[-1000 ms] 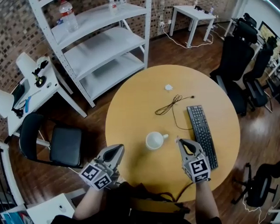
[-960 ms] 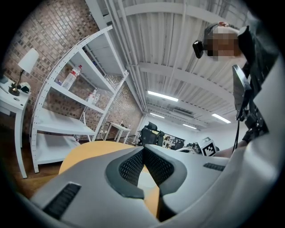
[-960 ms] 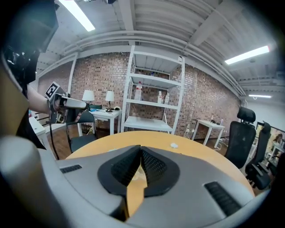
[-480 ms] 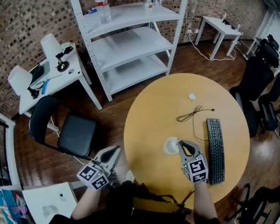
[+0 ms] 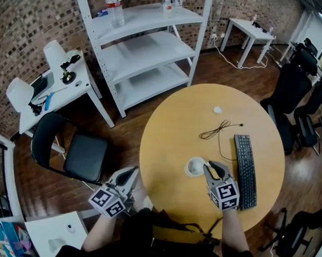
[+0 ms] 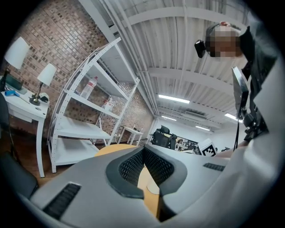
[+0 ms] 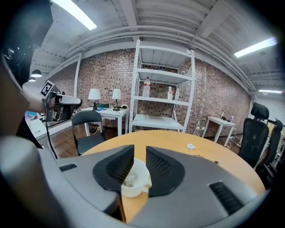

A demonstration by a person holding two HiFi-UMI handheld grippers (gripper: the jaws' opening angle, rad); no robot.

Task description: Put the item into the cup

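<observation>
A white cup (image 5: 194, 166) stands on the round wooden table (image 5: 171, 125), near its front edge. My right gripper (image 5: 211, 167) hangs just over the cup's right rim, its jaws opening with a narrow gap and nothing pressed between the pads. In the right gripper view the cup (image 7: 138, 183) sits right below the gripper (image 7: 140, 163), and a small crumpled pale item (image 7: 130, 180) lies inside it. My left gripper (image 5: 131, 175) is off the table's left edge, over the floor. In its own view the left gripper (image 6: 143, 154) is shut and holds nothing.
A black keyboard (image 5: 245, 170) lies right of the cup, a dark cable (image 5: 218, 130) beyond it, and a small white object (image 5: 217, 110) farther back. A black chair (image 5: 70, 151) stands left of the table, with white shelving (image 5: 148, 46) behind it.
My right gripper moved left from beside the keyboard to the cup's rim, and its jaws have parted. The left gripper stayed off the table's left side. The head view shifted.
</observation>
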